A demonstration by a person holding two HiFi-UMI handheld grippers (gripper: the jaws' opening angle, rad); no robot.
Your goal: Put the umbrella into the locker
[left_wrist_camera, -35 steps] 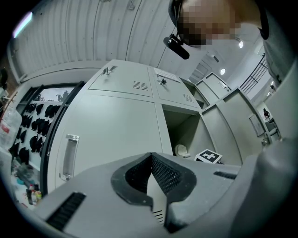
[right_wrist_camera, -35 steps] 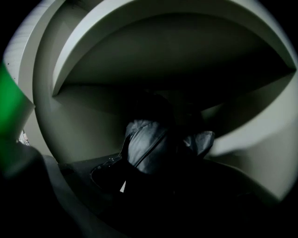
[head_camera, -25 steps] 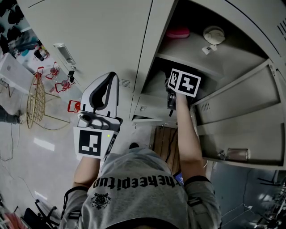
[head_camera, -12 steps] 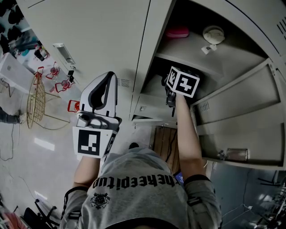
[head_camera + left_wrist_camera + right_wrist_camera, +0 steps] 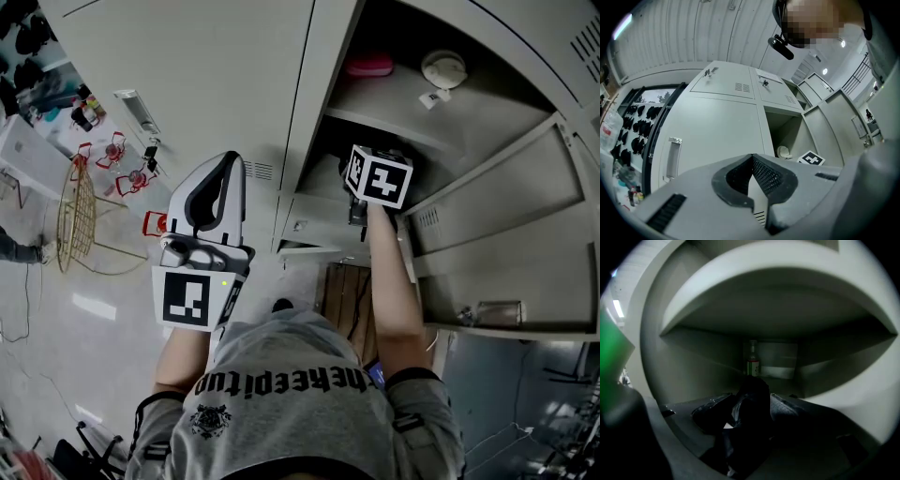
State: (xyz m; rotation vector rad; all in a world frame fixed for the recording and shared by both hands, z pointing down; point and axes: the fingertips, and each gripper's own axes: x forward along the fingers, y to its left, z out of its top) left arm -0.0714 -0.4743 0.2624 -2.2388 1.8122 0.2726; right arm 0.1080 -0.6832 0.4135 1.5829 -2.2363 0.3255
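One change | right gripper edged left in locker, holding umbrella

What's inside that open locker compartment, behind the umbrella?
A labelled glass bottle stands upright at the back. The dark folded umbrella in the right gripper hides the near floor.

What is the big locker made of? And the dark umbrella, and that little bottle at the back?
The locker looks like painted sheet metal: flat pale grey panels with vent slits and a dull sheen. The umbrella seems to be dark fabric, because it bunches and creases. The bottle could be glass or clear plastic, with a label. It is too small to be sure.
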